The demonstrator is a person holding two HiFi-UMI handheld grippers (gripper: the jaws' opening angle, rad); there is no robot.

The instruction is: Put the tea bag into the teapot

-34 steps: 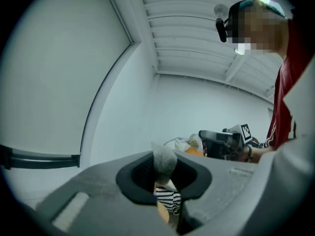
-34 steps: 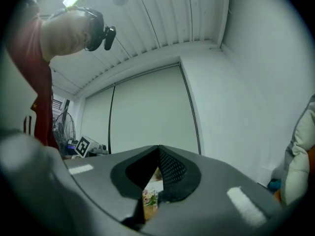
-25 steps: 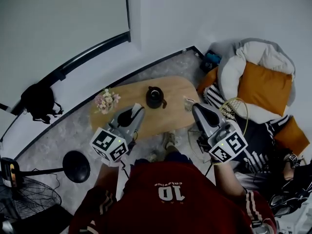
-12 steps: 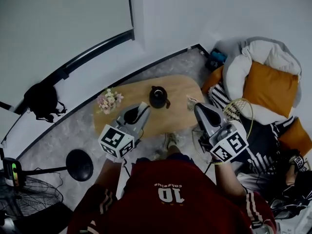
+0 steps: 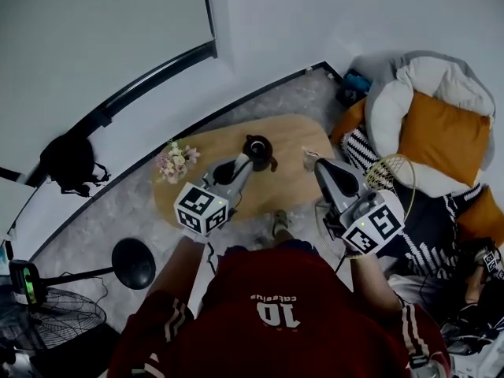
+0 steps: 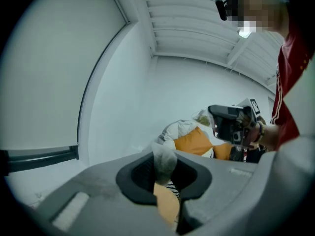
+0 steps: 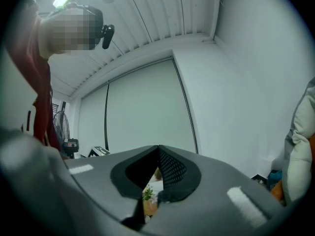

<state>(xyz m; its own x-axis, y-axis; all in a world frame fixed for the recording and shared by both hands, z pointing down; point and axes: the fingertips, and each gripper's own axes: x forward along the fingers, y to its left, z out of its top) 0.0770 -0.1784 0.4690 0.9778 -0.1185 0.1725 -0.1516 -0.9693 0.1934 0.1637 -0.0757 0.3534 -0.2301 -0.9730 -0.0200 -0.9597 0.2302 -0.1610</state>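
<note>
A dark teapot [image 5: 256, 150] stands on the far side of the low wooden table [image 5: 291, 183]. My left gripper [image 5: 242, 162] hovers just in front of the teapot on its left, shut on a pale tea bag [image 6: 164, 157] that sticks up between its jaws. My right gripper [image 5: 319, 164] is over the table's right end, and in the right gripper view its jaws [image 7: 157, 154] meet with nothing seen between them. A small clear thing [image 5: 308, 157] lies at its tips; whether it is held I cannot tell. The left gripper view also catches the right gripper [image 6: 212, 113].
A bunch of pale flowers [image 5: 175, 162] stands at the table's left end. A beanbag with an orange cushion [image 5: 433, 128] fills the right side. A black round stand base [image 5: 132, 264], a fan [image 5: 47, 321] and a black bag [image 5: 67, 164] lie on the left.
My left gripper has moved forward and down toward the teapot with the tea bag in it. The right gripper has shifted a little.
</note>
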